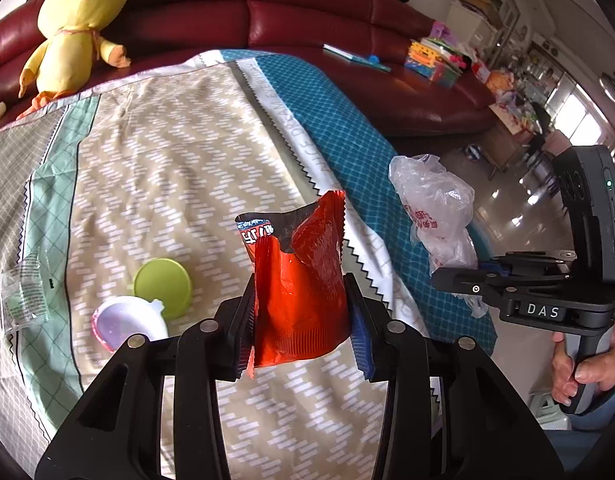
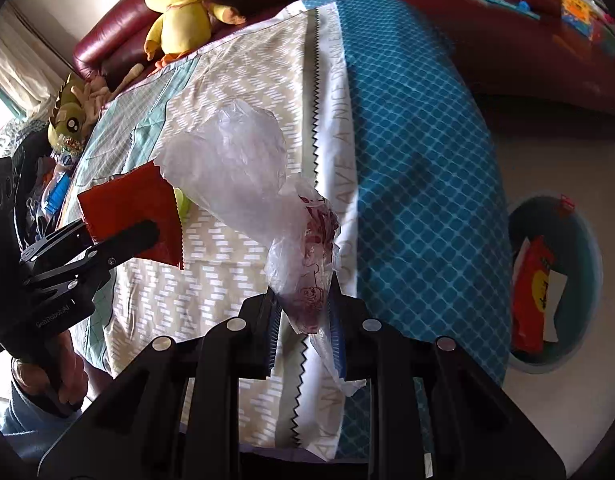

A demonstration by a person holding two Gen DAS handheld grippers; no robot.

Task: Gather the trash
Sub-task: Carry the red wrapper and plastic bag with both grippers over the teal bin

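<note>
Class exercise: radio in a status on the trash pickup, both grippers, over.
Left gripper shut on red wrapper. Right gripper shut on plastic bag. Bin on the floor beside the table, nothing in the way.

Left claw [image 1: 301, 322] up close: matte black linkage arms fanning out in pairs, a round silver pivot pin on each, and ribbed blue pads lining the inner faces of both fingers. Off to its right, the right claw [image 1: 453, 276] shows side-on: black body, a white "DAS" label behind the fingers, a small green light higher on the grey housing, a grey pistol handle below. The right hand [image 1: 587, 364] is on that handle, a blue sleeve at its wrist.
</note>
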